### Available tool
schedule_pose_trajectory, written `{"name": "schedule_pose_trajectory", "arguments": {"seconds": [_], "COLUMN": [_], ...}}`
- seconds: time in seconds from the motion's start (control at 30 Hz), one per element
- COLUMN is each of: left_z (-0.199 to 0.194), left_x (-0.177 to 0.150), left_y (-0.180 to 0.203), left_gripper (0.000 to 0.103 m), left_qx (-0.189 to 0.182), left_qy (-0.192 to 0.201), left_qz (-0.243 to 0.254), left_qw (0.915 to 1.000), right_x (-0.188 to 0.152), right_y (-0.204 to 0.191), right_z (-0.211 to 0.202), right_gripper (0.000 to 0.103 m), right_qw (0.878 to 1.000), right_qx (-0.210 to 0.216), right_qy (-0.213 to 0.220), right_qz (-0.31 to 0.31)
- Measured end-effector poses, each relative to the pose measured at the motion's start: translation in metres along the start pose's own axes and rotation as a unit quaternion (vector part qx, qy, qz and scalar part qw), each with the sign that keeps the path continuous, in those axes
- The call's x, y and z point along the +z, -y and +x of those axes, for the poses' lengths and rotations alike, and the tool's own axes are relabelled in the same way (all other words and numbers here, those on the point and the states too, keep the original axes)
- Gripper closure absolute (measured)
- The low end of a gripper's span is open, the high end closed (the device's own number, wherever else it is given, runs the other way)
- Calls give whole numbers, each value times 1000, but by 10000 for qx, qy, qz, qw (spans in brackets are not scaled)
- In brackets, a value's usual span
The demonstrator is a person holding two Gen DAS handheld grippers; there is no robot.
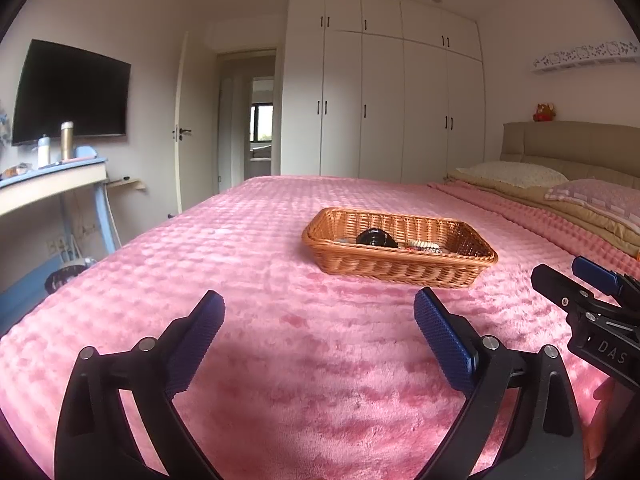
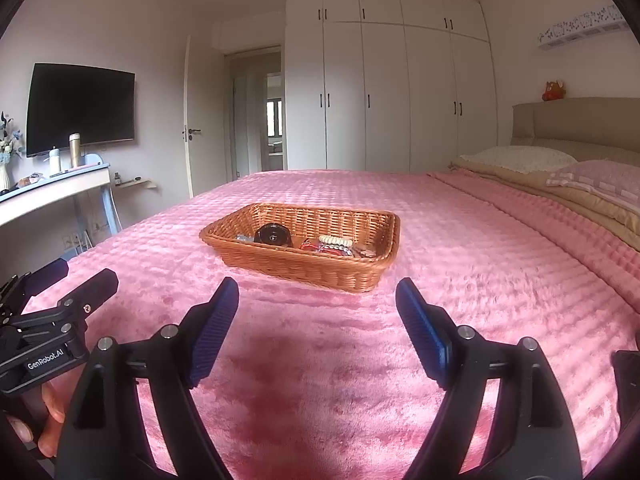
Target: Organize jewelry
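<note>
wicker basket [image 2: 304,256] mid-bed on pink bedspread [image 2: 460,280], collecting jewelry [image 2: 332,245]. left gripper [image 1: 319,320] and right gripper [image 2: 318,308] both wide, empty, short of the basket's near edge, likely staging.

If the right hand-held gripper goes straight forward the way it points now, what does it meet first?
Probably the near wall of the wicker basket on the pink blanket. The right hand-held gripper is open and empty, and only bare blanket lies between; depth is uncertain.
</note>
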State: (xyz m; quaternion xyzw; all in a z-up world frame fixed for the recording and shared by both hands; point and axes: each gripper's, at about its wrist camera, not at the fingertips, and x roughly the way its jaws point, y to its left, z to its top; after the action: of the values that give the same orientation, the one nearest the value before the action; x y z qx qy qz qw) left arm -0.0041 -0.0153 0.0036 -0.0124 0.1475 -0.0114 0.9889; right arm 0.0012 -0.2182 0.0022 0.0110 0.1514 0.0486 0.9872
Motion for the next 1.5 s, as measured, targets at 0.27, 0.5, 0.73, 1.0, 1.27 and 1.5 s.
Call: {"name": "schedule_pose_trajectory", "arguments": {"seconds": [0.27,0.5,0.73,1.0,1.27,1.5], "left_z": [1,0,-1,0,-1,-1], "left_x": [0,0,1,1,1,1], "left_y": [0,0,-1,-1,-1,-1], "left_gripper": [9,8,8,8,8,8], "left_qx": [0,34,37,36,36,36], "left_qy": [-23,-17,-30,-26,-22,-25], "left_qz": [-1,-19,-23,-26,-28,-29], "left_qw": [10000,10000,10000,10000,10000,10000], "right_x": [-1,-1,-2,-2,-2,-2], "right_y": [-1,-1,-2,-3,-2,-3], "right_z": [0,1,1,1,1,1], "right_gripper": [26,23,21,21,21,20], "right_qw": [10000,10000,10000,10000,10000,10000], "right_qx": [3,-12,-22,-36,-35,-35], "right_qy": [-24,-29,-28,-23,-20,-18], "right_qz": [-11,-11,-38,-63,-72,-74]}}
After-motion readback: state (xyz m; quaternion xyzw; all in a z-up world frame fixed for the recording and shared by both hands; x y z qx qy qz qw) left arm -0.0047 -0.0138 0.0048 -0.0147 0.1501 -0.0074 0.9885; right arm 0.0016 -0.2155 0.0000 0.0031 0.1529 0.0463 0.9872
